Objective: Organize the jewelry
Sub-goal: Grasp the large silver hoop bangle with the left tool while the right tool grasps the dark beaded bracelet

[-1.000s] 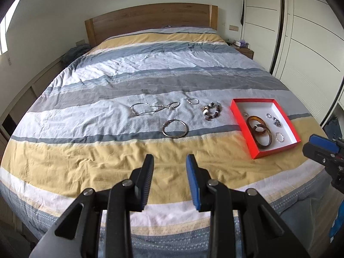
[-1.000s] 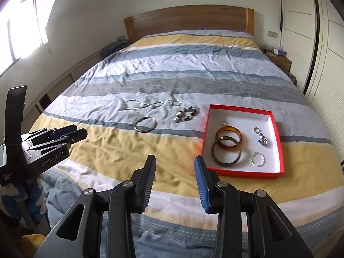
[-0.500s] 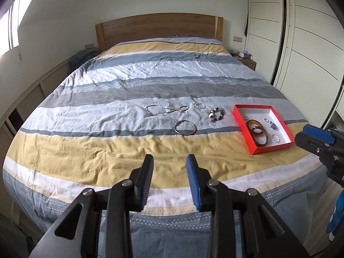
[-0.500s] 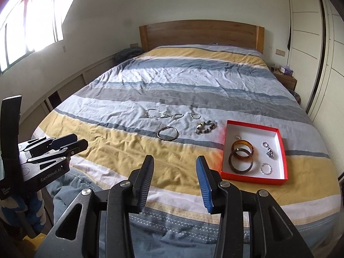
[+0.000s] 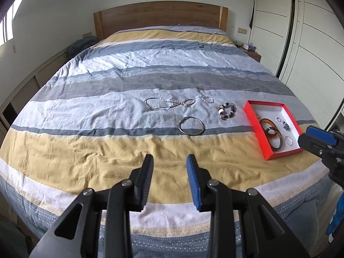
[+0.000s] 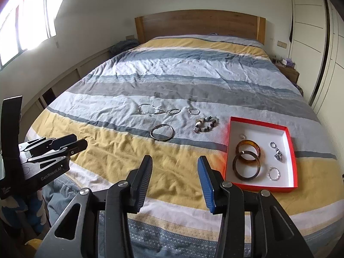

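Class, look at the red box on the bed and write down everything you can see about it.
The red box is a shallow, open rectangular tray with bright red walls and a white inside, cardboard by the look of it. It lies flat on the striped bedcover, on the right near the foot of the bed. Inside lie two brown bangles that overlap, several small silvery rings and a dark trinket. Neither gripper touches it; the beaded bracelet lies apart on the cover to its left.

The left gripper (image 5: pixel 169 161) hovers level with its jaws parted and empty, pointing toward twelve o'clock, while the right gripper (image 6: pixel 175 163), at its three o'clock, likewise hangs with jaws spread apart, gripping nothing.
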The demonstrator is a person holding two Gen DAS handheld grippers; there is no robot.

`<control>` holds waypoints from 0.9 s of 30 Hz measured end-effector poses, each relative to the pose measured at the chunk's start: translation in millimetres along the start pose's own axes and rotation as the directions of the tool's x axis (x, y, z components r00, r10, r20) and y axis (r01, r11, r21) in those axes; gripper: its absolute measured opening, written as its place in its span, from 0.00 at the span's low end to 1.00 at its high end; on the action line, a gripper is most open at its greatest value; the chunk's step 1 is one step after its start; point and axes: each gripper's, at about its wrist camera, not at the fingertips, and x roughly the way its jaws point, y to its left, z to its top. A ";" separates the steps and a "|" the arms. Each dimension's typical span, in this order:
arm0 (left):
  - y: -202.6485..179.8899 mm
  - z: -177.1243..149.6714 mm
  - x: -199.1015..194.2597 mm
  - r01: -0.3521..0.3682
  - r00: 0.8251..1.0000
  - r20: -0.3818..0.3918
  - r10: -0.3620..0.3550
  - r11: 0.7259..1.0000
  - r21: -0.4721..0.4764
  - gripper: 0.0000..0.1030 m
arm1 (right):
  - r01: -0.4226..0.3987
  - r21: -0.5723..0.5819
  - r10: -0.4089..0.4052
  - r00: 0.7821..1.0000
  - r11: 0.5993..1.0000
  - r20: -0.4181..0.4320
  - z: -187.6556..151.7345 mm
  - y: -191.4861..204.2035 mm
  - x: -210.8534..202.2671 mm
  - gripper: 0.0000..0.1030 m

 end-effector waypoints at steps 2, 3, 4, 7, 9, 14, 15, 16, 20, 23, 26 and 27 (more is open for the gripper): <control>-0.8 3.3 13.6 -0.002 1.000 -0.016 0.002 1.000 0.002 0.29 | 0.000 0.007 0.000 1.000 1.000 -0.009 2.1 -4.7 11.9 0.42; -0.3 3.9 20.0 -0.003 1.000 -0.025 0.003 1.000 0.003 0.29 | 0.001 0.010 -0.001 1.000 1.000 -0.012 2.5 -6.9 17.3 0.42; 0.1 5.1 28.1 -0.002 0.999 -0.036 0.002 1.000 0.003 0.29 | 0.003 0.015 -0.002 1.000 1.000 -0.018 2.9 -9.8 24.2 0.42; 2.5 7.8 52.4 0.002 0.998 -0.070 -0.002 1.000 -0.005 0.29 | 0.004 0.025 -0.002 0.999 1.000 -0.043 4.0 -17.1 43.0 0.42; 5.6 8.7 69.0 0.003 0.996 -0.092 -0.004 1.000 -0.011 0.29 | 0.002 0.028 0.000 0.998 1.000 -0.057 4.6 -21.4 55.8 0.42; 11.5 13.1 107.9 0.028 0.991 -0.131 -0.030 0.999 -0.022 0.29 | -0.011 0.029 0.014 0.995 1.000 -0.097 10.5 -29.1 91.8 0.42; 12.1 14.3 114.4 0.035 0.990 -0.134 -0.038 0.999 -0.023 0.29 | -0.013 0.026 0.016 0.995 1.000 -0.101 12.5 -29.2 98.4 0.42; 12.0 16.9 122.2 0.041 0.989 -0.138 -0.044 0.999 -0.023 0.29 | -0.016 0.023 0.018 0.994 1.000 -0.107 14.8 -29.2 105.8 0.42; 9.4 28.7 154.5 0.069 0.986 -0.152 -0.072 0.997 -0.025 0.29 | -0.025 0.022 0.028 0.992 0.999 -0.125 26.0 -32.2 137.7 0.42; 5.1 37.6 179.7 0.086 0.982 -0.165 -0.089 0.996 -0.026 0.29 | -0.024 0.025 0.027 0.991 0.999 -0.134 34.7 -34.7 160.2 0.42; 0.3 44.9 203.3 0.104 0.978 -0.179 -0.106 0.994 -0.023 0.29 | -0.018 0.033 0.023 0.989 0.999 -0.143 42.3 -38.2 180.6 0.42; -0.3 46.9 210.0 0.107 0.977 -0.183 -0.109 0.994 -0.021 0.29 | -0.017 0.040 0.022 0.989 0.999 -0.145 44.3 -40.1 186.1 0.42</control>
